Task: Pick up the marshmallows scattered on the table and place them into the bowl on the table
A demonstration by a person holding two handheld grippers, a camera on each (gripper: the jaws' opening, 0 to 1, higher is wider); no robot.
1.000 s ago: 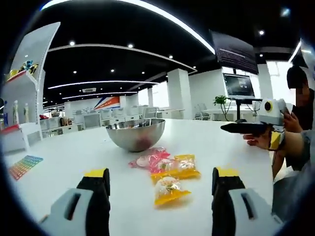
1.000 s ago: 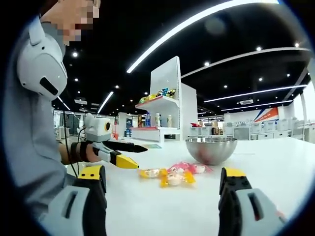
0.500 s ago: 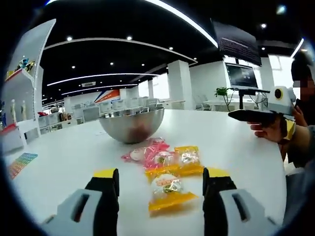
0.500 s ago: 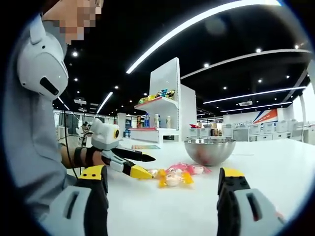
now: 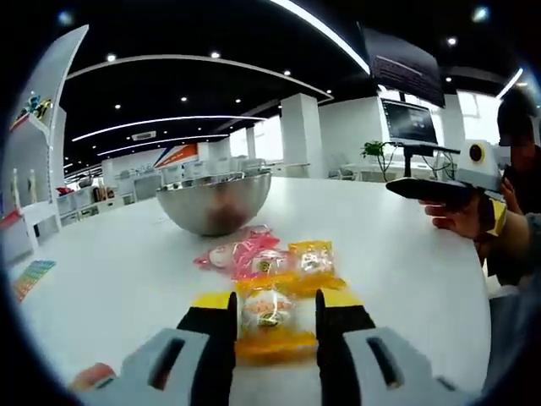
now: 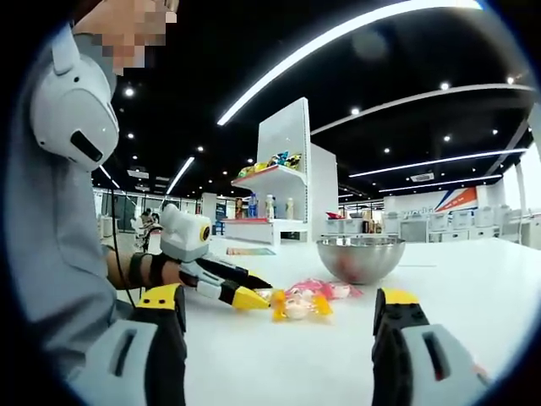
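A steel bowl (image 5: 215,203) stands on the white table (image 5: 406,262), with something pink lying inside it. Just in front of it lie wrapped marshmallows: a pink packet (image 5: 232,254) and a yellow one (image 5: 311,258). My left gripper (image 5: 275,317) has both jaws pressed against the sides of another yellow marshmallow packet (image 5: 266,313), which rests on the table. In the right gripper view the same left gripper (image 6: 245,298) reaches the near end of the marshmallow pile (image 6: 300,303), left of the bowl (image 6: 362,258). My right gripper (image 6: 279,334) is open and holds nothing, well short of the pile; it hovers at the right (image 5: 423,188).
A colourful pad (image 5: 30,277) lies at the table's left edge, and a small red object (image 5: 93,376) sits near my left jaw. A white display shelf (image 6: 275,178) stands behind the table. The person's grey sleeve (image 6: 51,254) is at the left. A monitor (image 5: 410,123) stands far right.
My left gripper moved forward onto the nearest yellow packet and its jaws narrowed until they touch it. The right gripper barely moved.
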